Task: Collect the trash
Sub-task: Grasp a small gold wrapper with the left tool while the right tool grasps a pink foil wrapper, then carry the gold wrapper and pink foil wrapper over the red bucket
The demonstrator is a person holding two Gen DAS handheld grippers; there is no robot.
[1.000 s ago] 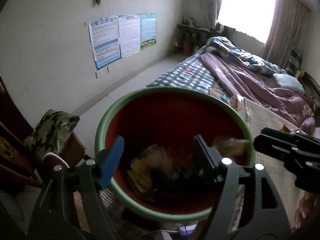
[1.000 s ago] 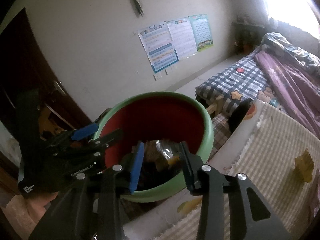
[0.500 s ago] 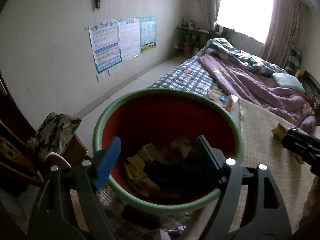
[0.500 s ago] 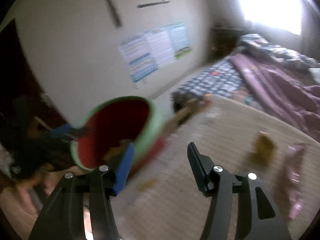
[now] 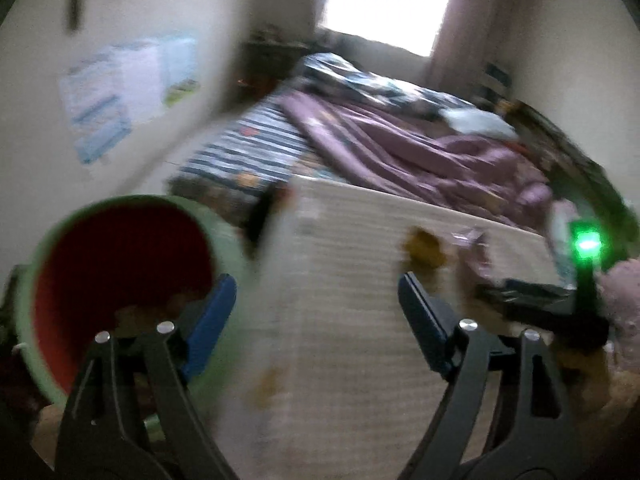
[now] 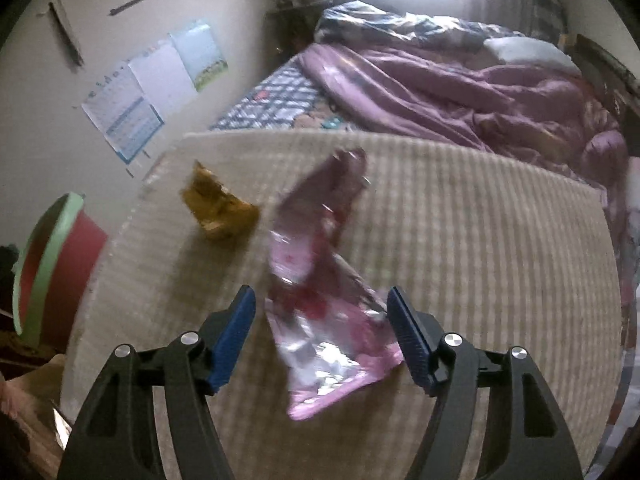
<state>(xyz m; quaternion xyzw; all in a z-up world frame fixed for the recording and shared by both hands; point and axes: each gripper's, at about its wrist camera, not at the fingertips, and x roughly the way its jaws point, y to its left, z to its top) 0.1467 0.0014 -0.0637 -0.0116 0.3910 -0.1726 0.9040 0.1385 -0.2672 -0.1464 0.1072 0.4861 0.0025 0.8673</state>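
Right gripper (image 6: 320,336), jaws spread wide and empty, hovers over a crumpled pink foil wrapper (image 6: 320,308) on the beige ribbed mat (image 6: 480,248); a yellow crumpled wrapper (image 6: 218,208) lies nearby. Left gripper (image 5: 316,316) hangs wide open too. Some trash seems already in the red, green-rimmed bin (image 5: 112,280); both wrappers remain.

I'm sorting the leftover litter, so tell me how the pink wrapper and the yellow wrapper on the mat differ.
The pink wrapper is larger, long and flattish with a shiny foil face; the yellow wrapper is small, dull and crumpled into a lump. The pink wrapper lies between the open fingers of the right claw; the yellow wrapper sits farther off, nearer the bin. Both rest loose on the striped mat.
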